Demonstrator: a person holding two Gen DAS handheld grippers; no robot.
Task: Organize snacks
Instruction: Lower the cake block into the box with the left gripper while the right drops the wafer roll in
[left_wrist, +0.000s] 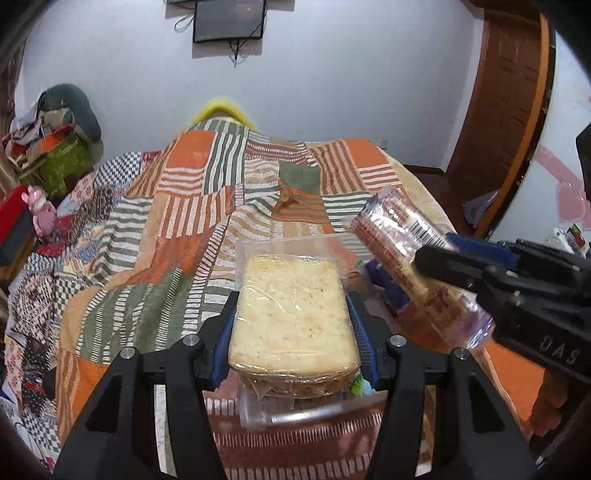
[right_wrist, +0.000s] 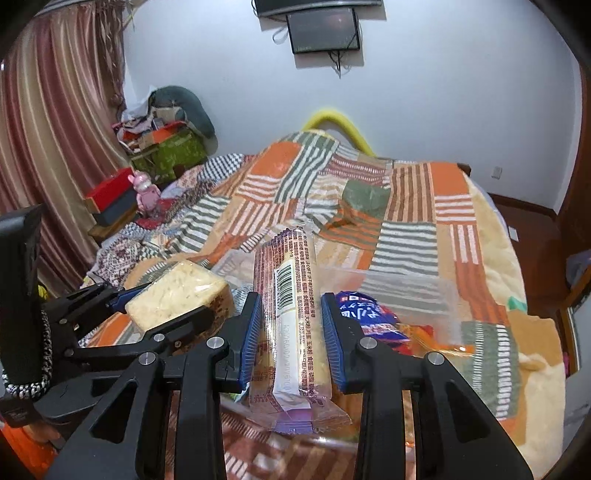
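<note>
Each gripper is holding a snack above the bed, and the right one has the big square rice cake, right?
Not quite. The right gripper holds the long wrapped cracker pack, as the right wrist view shows. The left gripper has the square rice cake. Both are above the bed.

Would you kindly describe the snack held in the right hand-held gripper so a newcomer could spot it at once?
Start from the patchwork quilt covering the bed. Above its near edge, the right hand-held gripper is shut on a long wrapped snack bar. Unlike the pale rice-cake block in the left hand-held gripper, it is slim, with a white barcode strip.
</note>
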